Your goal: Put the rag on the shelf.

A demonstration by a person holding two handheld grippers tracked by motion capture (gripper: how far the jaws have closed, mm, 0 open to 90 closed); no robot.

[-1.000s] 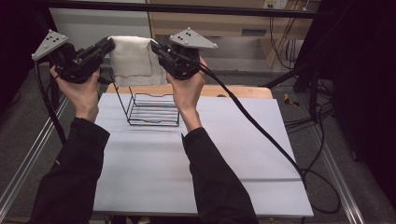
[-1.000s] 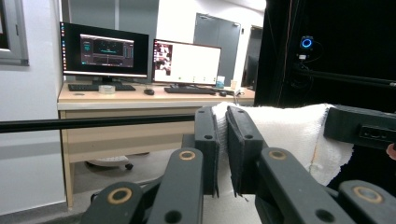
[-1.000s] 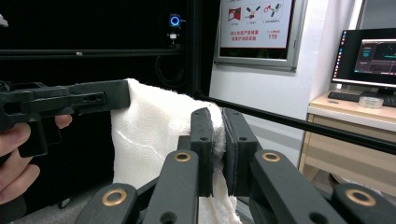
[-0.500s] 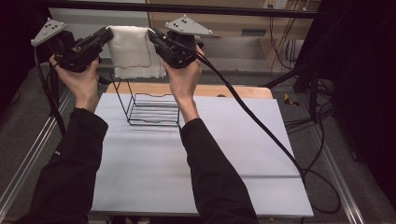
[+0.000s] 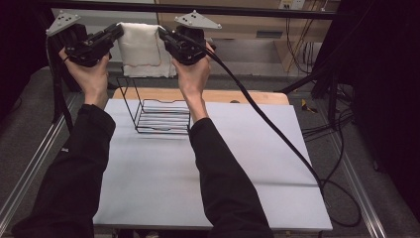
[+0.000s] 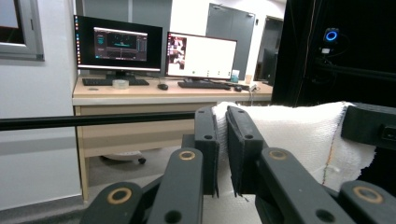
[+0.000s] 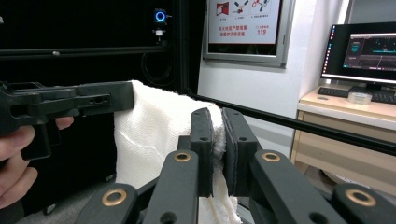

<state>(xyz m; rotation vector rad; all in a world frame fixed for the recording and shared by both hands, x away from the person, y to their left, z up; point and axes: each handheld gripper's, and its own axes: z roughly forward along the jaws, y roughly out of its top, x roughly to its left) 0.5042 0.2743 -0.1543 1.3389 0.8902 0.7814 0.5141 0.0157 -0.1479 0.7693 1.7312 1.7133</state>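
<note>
White towel (image 5: 142,47) hangs stretched between each hand-held gripper, jaws clamped on its corners.

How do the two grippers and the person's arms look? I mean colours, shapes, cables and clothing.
Both the left gripper and the right gripper are black, each topped by a grey three-cornered plate. Their linkage arms carry brass-coloured pivot rings. A thick black cable trails from the right gripper. The person wears black long sleeves; the hands are bare.

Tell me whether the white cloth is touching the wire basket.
Apart. The high view shows the white cloth held up between both tongs, its lower edge clear above the wire basket on the table.
</note>
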